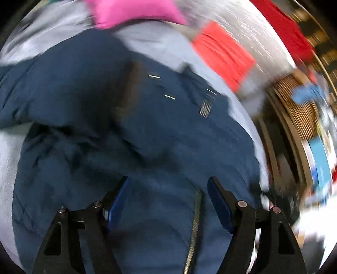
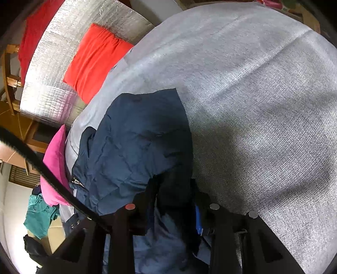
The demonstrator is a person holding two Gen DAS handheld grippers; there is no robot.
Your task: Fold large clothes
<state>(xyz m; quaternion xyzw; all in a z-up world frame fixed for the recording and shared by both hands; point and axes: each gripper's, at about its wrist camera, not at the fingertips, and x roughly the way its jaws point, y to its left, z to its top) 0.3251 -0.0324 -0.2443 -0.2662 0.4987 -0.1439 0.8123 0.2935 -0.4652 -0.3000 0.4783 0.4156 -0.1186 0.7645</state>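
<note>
A dark blue jacket (image 2: 134, 134) is spread in a rumpled heap on a worktop (image 2: 263, 105) that is covered with grey cloth. In the right wrist view, a lot of bare grey cloth is seen to the right of the jacket and beyond it, so open room is found there. On the left the jacket comes close to the worktop's edge, where a pink cloth (image 2: 55, 166) is lying against it. Past the far left edge a silver padded sheet (image 2: 63, 69) is seen, with an orange-red cloth (image 2: 94, 61) lying on it and a darker red cloth (image 2: 33, 35) further off. Lower down, off the edge, a teal cloth (image 2: 40, 217) is seen.

The right tongs (image 2: 172, 202) are pressed together on a dark fold of the jacket, and the fold is pinched between them. The fold is lifted a little above the rest of the jacket.

The left wrist view is blurred. The left tongs (image 1: 168, 189) are spread wide, and nothing is pinched between them. The jacket (image 1: 126, 126) is seen just under them, with its zip (image 1: 194, 231) running between the two fingers. Whether the fingers are touching the jacket cannot be told. The pink cloth (image 1: 134, 12) and the orange-red cloth (image 1: 223, 57) are seen beyond the jacket.
</note>
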